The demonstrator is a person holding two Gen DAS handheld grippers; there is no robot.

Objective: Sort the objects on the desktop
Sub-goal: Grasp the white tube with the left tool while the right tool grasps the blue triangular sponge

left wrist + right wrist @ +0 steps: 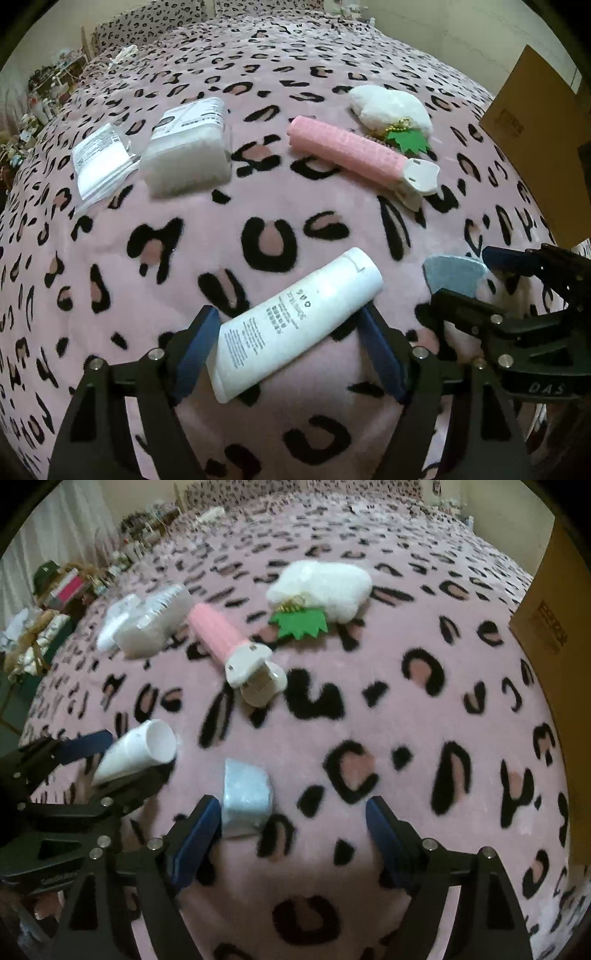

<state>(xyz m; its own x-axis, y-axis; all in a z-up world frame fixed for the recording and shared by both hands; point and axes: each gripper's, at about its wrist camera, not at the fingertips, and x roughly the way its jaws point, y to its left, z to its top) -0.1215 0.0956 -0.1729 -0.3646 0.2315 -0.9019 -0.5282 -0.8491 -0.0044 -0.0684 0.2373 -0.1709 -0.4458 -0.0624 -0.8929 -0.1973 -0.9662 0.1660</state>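
2 grippers hang spread: left gripper (288, 332) straddles the tube (295, 325), right gripper (291, 823) beside the blue pad (245, 801). Closing crooked might squirt the tube sideways.

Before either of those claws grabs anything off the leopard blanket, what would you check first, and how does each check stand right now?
1. White tube lies between the left gripper fingers: ok.
2. Left jaws open, pads not pressing the tube: ok.
3. Pale blue sponge centred in the right gripper: not ok, it sits against the left finger.
4. Right jaws open: ok.
5. The two grippers clear of each other: cannot tell, they are very close.
6. Pink hair roller clip out of the way: ok.
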